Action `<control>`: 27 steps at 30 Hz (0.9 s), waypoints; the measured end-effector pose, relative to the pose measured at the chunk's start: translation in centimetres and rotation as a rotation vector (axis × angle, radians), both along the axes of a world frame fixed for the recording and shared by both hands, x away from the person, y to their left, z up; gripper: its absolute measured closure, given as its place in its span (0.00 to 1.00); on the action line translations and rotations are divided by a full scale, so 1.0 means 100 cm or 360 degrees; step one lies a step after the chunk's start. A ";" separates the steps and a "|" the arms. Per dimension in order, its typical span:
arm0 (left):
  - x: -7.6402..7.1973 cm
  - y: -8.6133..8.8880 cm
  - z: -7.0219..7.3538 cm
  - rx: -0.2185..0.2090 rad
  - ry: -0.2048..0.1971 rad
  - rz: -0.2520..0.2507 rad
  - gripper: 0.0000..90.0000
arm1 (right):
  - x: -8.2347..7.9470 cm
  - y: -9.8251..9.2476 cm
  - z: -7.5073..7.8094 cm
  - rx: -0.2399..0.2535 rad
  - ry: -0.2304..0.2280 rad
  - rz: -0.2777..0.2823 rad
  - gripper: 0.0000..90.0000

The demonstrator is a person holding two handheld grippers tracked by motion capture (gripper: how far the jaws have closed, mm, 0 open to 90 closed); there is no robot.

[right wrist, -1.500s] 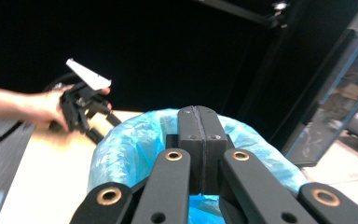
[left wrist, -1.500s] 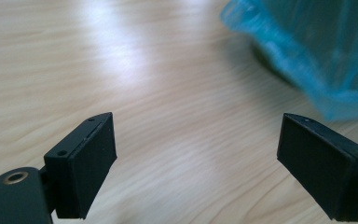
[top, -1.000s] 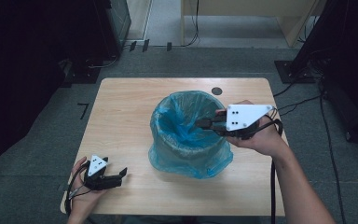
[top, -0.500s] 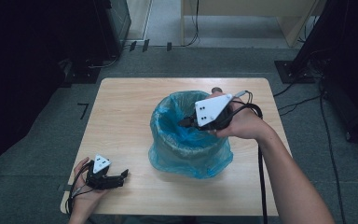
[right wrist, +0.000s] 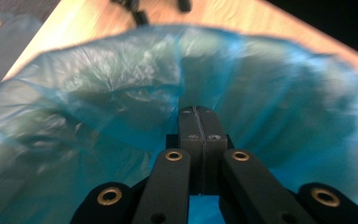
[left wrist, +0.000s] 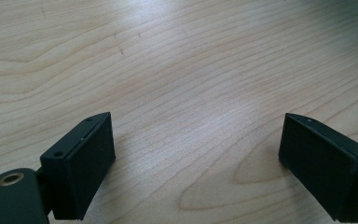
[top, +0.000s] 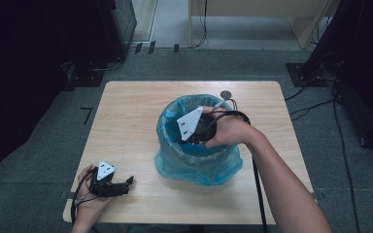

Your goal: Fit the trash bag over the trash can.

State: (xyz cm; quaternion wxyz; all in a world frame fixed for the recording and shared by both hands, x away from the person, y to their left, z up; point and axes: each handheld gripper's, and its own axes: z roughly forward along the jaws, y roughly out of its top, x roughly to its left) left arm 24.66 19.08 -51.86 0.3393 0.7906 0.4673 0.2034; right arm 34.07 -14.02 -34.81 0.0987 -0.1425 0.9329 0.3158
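Jaws pressed flat together with nothing seen between them, the right gripper (right wrist: 199, 122) points down into the mouth of a bin lined with a blue plastic bag (top: 196, 155), which stands near the middle of the pale wooden worktop (top: 126, 126). In the high view the person's right hand (top: 223, 130) holds that gripper (top: 194, 136) just inside the liner's rim, its grey plate tilted towards the camera and its cable looping back over the wrist. The left gripper (top: 126, 182) rests at the near left corner of the worktop, well apart from the bin, its jaws standing wide open over bare wood. The step in hand looks to be work on the liner itself, either tucking it down into the bin or reaching for its inner wall; the next move probably calls for the closed jaws to part and take a fold of plastic, or to press the film against the side. The right gripper view gives the crinkled inner face of the bag (right wrist: 121, 88) close up, blurred and shiny; the high view gives the loose plastic skirting the base and a small round disc (top: 226, 94) on the worktop beyond the bin. The left gripper view confirms its open jaws, empty.
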 end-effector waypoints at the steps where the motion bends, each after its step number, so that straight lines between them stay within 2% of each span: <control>1: 0.000 0.000 0.000 0.0000 0.0000 0.0000 0.11 | 0.000 0.003 -0.004 -0.0030 0.0021 -0.0001 1.00; 3: 0.000 0.000 0.000 0.0000 0.0000 0.0000 0.11 | 0.002 0.009 -0.013 -0.0080 0.0071 0.0025 1.00; 5: 0.000 0.000 0.000 -0.0001 0.0000 0.0001 0.11 | 0.002 0.012 -0.021 -0.0125 0.0088 0.0057 1.00; 9: 0.000 0.000 0.000 -0.0001 0.0000 0.0000 0.11 | 0.007 0.016 -0.038 -0.0210 0.0102 0.0104 1.00; 13: 0.000 0.000 0.000 0.0000 0.0000 0.0000 0.11 | 0.008 0.018 -0.047 -0.0285 0.0100 0.0135 1.00; 16: 0.000 0.000 0.000 -0.0001 -0.0001 0.0001 0.11 | 0.009 0.019 -0.047 -0.0302 0.0080 0.0133 1.00; 22: 0.000 0.000 0.000 0.0000 0.0000 0.0001 0.11 | 0.007 0.016 -0.030 -0.0219 0.0010 0.0150 1.00; 24: 0.000 0.000 0.000 0.0000 0.0001 0.0000 0.11 | 0.006 0.014 -0.023 -0.0198 -0.0022 0.0167 1.00; 26: 0.000 0.000 0.000 0.0000 0.0001 0.0001 0.11 | 0.004 0.011 -0.016 -0.0181 -0.0083 0.0229 1.00; 27: 0.000 0.000 0.000 0.0000 0.0001 0.0001 0.11 | 0.003 0.009 -0.014 -0.0177 -0.0090 0.0239 1.00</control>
